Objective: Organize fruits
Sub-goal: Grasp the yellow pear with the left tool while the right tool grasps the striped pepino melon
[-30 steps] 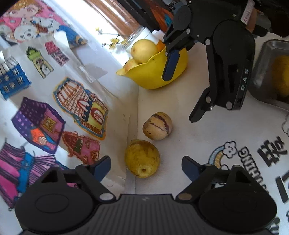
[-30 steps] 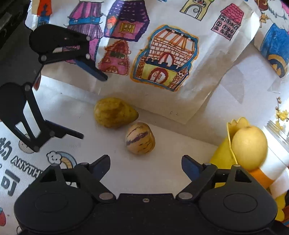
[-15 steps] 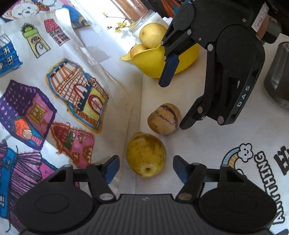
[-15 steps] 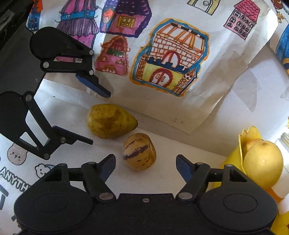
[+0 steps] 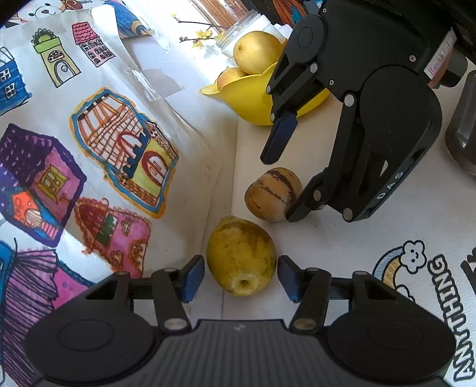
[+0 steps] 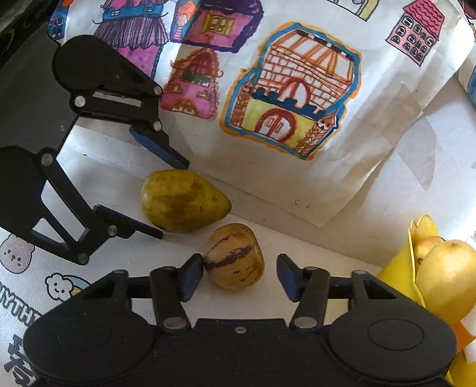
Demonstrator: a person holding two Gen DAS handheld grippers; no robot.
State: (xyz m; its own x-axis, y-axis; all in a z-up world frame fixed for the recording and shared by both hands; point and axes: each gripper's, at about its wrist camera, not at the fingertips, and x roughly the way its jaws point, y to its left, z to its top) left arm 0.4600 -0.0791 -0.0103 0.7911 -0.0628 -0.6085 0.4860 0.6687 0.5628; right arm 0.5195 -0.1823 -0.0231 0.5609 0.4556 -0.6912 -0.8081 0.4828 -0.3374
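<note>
On the white tabletop point(image 5: 342, 268), at the foot of a paper backdrop point(image 5: 98, 143) printed with coloured houses, two loose fruits lie just beside each other: a yellow pear point(image 5: 241, 257) and a tan striped fruit point(image 5: 273, 193) with purple streaks. Each gripper is positioned around one of them. The left gripper point(image 5: 241, 277) has the yellow pear between its blue pads, and its jaws have just been closing; a narrow gap remains on both sides, so the pads do not yet press on the fruit. The right gripper point(image 6: 240, 275) brackets the striped fruit, and its jaws have likewise just been closing; in the right wrist view its left-hand pad sits at or against the fruit's skin while the right-hand pad stands clearly apart, so no grip is established. Both fruits rest on the tabletop. In the left wrist view the right gripper reaches in from the upper right, one fingertip low beside the striped fruit. Behind it stands a yellow bowl point(image 5: 247, 101) holding pale yellow pears point(image 5: 255, 56), well apart from the two loose fruits. A glass jar point(image 5: 238, 26) with small yellow flowers stands behind the bowl.
</note>
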